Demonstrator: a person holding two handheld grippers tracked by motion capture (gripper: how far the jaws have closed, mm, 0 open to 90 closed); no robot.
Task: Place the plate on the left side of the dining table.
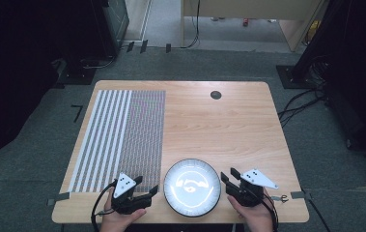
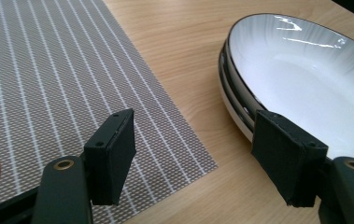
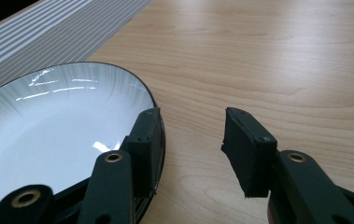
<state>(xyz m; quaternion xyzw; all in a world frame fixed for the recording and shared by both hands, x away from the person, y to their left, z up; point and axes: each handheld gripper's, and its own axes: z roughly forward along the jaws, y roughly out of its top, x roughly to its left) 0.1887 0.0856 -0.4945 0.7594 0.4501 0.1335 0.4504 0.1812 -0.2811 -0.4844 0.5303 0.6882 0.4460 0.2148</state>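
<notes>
Plates [image 1: 192, 187], seemingly two stacked, sit at the table's [image 1: 229, 116] near edge and serve as landmark. Left of them lies the mat [image 1: 122, 137], and the left gripper [image 1: 142, 190], jaws spread, waits beside their left rim. Just right of them, the right gripper [image 1: 227, 176] also stands spread and empty. Gripping only the top rim could slide or tip the stack toward the table edge.

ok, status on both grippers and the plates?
Left gripper open, empty, left of the stacked plates. Right gripper open, empty, at their right rim. Striped placemat beside them, nothing blocking.
</notes>
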